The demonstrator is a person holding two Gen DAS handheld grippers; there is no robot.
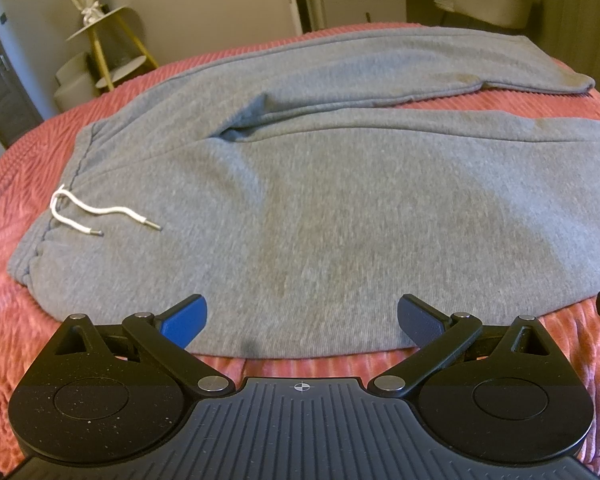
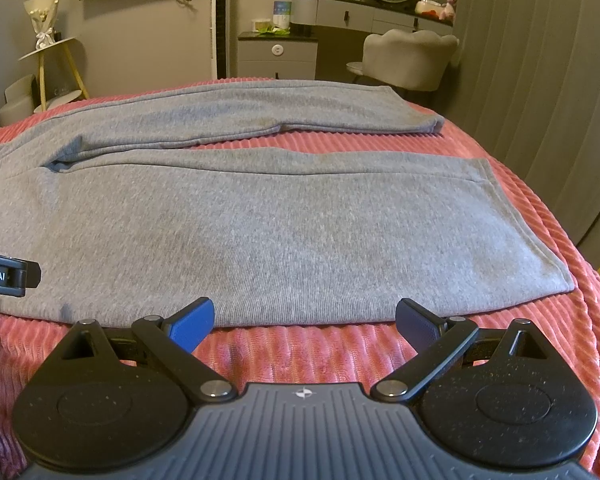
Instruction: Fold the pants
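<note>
Grey fleece, thick and floppy: the pants (image 1: pixel 300 208) lie spread flat on the pink ribbed bedspread (image 1: pixel 16 320), waistband to the left with a white drawstring (image 1: pixel 96 216) loose on top, legs running off to the right, slightly apart. The left gripper (image 1: pixel 302 320) hangs at the near edge, fingers spread wide, holding nothing. The right gripper (image 2: pixel 304 322) is likewise spread and empty by the near leg. Soft cloth like this will likely sag and drag, so I'd pinch the near edge in two places, through both layers.
</note>
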